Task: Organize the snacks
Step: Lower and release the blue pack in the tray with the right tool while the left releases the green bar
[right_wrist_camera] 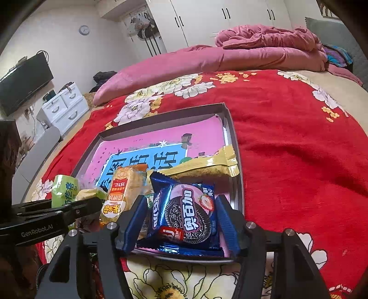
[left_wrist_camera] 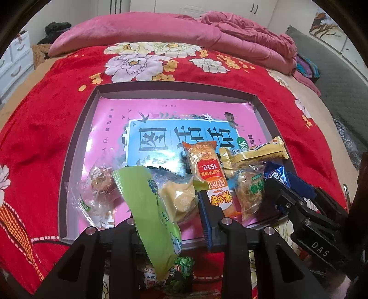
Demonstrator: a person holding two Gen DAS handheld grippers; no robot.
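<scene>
Over the shallow box (right_wrist_camera: 238, 161) on the bed | left gripper (left_wrist_camera: 168, 220) is pinching the green snack packet (left_wrist_camera: 151, 207) for placement | right gripper (right_wrist_camera: 181, 220) is standing unclamped around the blue cookie packet (right_wrist_camera: 186, 214), resting inside near the corner

A red flowered blanket (right_wrist_camera: 287, 142) covers the bed, a rumpled pink quilt (right_wrist_camera: 264, 46) at twelve o'clock. At ten o'clock: black television (right_wrist_camera: 25, 85), white drawers (right_wrist_camera: 63, 108), wall clock (right_wrist_camera: 84, 30). White wardrobes (right_wrist_camera: 230, 20) behind.

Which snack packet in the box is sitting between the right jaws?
The blue cookie packet, with a dark sandwich cookie and a strawberry printed on it. It lies in the box's near corner; the orange and gold packets lie outside the jaws.
</scene>
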